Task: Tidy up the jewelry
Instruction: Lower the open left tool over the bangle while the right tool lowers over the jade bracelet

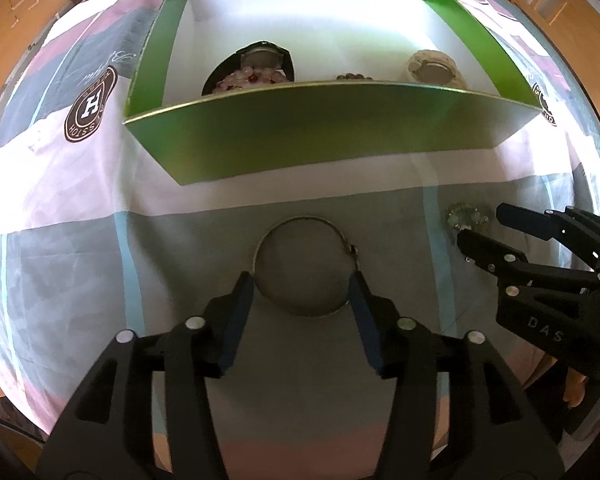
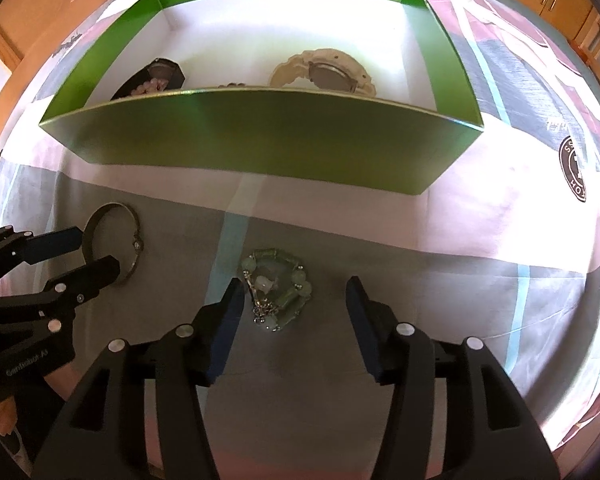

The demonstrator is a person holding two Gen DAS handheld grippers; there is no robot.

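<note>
**Bangle between your left fingers, green bracelet between your right**

The metal bangle (image 1: pixel 306 268) lies flat on the grey cloth, right between the tips of your left gripper (image 1: pixel 302 294). The jaws are spread and sit against its two sides, so whether they press it or only touch, you cannot tell. The green bead bracelet (image 2: pixel 278 290) lies in a heap between the spread jaws of your right gripper (image 2: pixel 296 294), close to the left finger and apart from the right one.

Ahead of both grippers stands the green box (image 1: pixel 320 136), its near wall rising between the jewelry and the white inside. That wall hides the lower part of what lies in it: a black watch (image 1: pixel 260 62) with pink beads (image 1: pixel 252 78) on it, a cream watch (image 2: pixel 324 70), and a small dark bead string between them.

The left view shows the green bracelet only as a pale blur by the right gripper's tips; the right view shows its beads and chain. The patterned bedsheet (image 2: pixel 500 232) spreads beneath everything.
</note>
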